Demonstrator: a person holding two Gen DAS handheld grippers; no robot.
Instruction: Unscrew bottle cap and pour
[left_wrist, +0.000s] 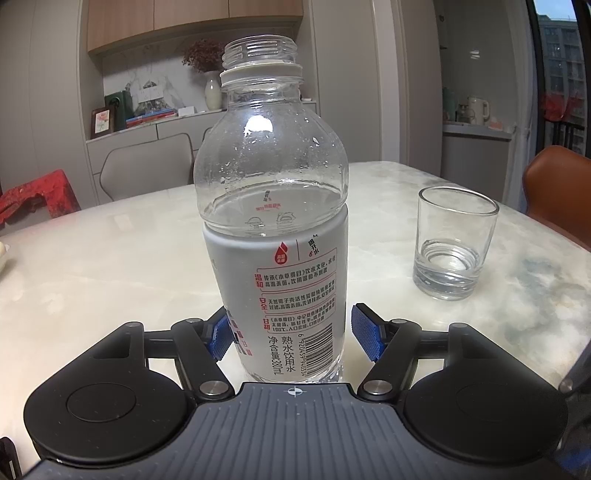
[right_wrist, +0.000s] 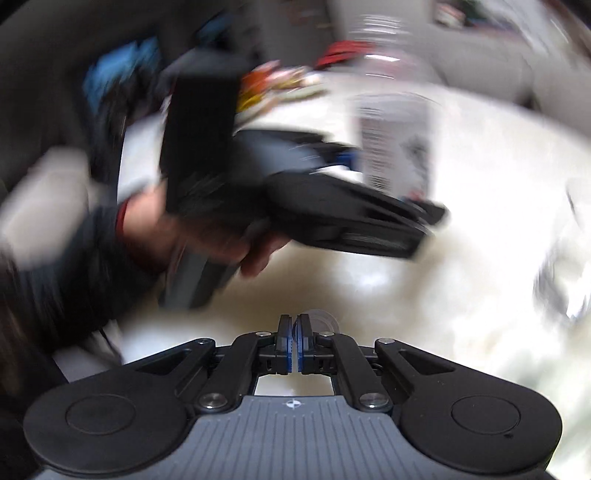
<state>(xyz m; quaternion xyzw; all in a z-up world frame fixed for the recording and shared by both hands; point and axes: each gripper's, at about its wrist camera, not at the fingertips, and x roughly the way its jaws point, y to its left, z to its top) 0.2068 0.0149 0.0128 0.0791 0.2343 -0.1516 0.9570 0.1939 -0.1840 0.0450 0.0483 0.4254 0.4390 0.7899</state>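
A clear water bottle (left_wrist: 273, 221) with a grey label stands upright on the marble table (left_wrist: 110, 266), its cap off and mouth open, about half full. My left gripper (left_wrist: 291, 332) is open, its blue pads on either side of the bottle's lower part; the right pad (left_wrist: 365, 336) stands apart from it. An empty drinking glass (left_wrist: 452, 243) stands to the right. In the blurred right wrist view my right gripper (right_wrist: 294, 332) is shut on the pale bottle cap (right_wrist: 321, 321), low over the table. The bottle (right_wrist: 395, 140) and the left gripper's body (right_wrist: 332, 214) show ahead.
An orange chair (left_wrist: 557, 188) stands at the table's right edge and a grey chair (left_wrist: 147, 166) at the far side. A red stool (left_wrist: 33, 195) stands far left. The person's hand (right_wrist: 192, 229) holds the left gripper. The glass shows as a blur at the right (right_wrist: 561, 288).
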